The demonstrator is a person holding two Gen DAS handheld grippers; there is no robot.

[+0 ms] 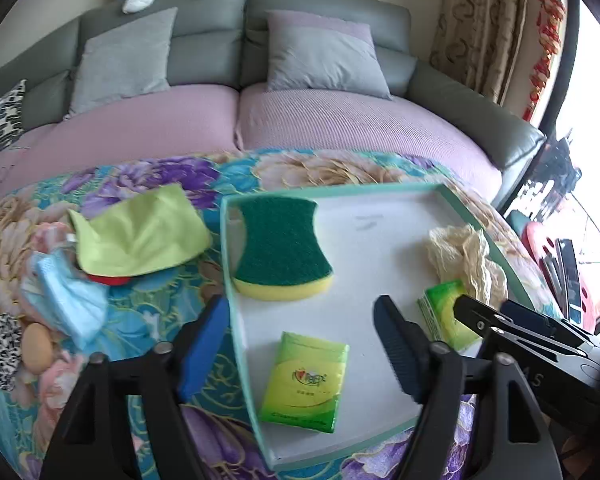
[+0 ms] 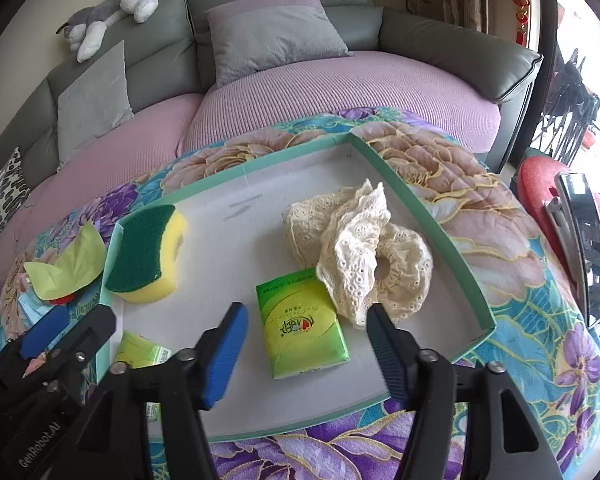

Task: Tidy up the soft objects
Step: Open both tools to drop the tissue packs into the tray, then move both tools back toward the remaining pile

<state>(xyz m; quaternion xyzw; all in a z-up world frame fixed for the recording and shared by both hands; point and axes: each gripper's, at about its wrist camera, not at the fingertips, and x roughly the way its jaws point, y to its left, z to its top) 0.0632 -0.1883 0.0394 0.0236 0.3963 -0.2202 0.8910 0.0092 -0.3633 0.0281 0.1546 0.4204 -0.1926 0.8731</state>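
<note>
A teal-rimmed white tray (image 1: 340, 190) (image 2: 420, 208) lies on the floral blanket. In it are a green-and-yellow sponge (image 1: 282, 240) (image 2: 144, 256), a cream lace cloth (image 1: 464, 256) (image 2: 360, 252) and two green tissue packs. One pack (image 1: 306, 380) lies flat below my left gripper (image 1: 300, 312), which is open with its pads clear of the pack. The other pack (image 2: 300, 340) lies between the fingers of my right gripper (image 2: 306, 316), also open and not pressing it. Each gripper shows at the edge of the other's view.
Left of the tray on the blanket lie a lime cloth (image 1: 140, 236), a blue face mask (image 1: 68, 300), a beige egg-shaped sponge (image 1: 38, 346) and a leopard-print scrunchie (image 1: 0, 344). A grey sofa with pink seat covers (image 1: 340, 120) stands behind. A red stool (image 2: 540, 184) is at the right.
</note>
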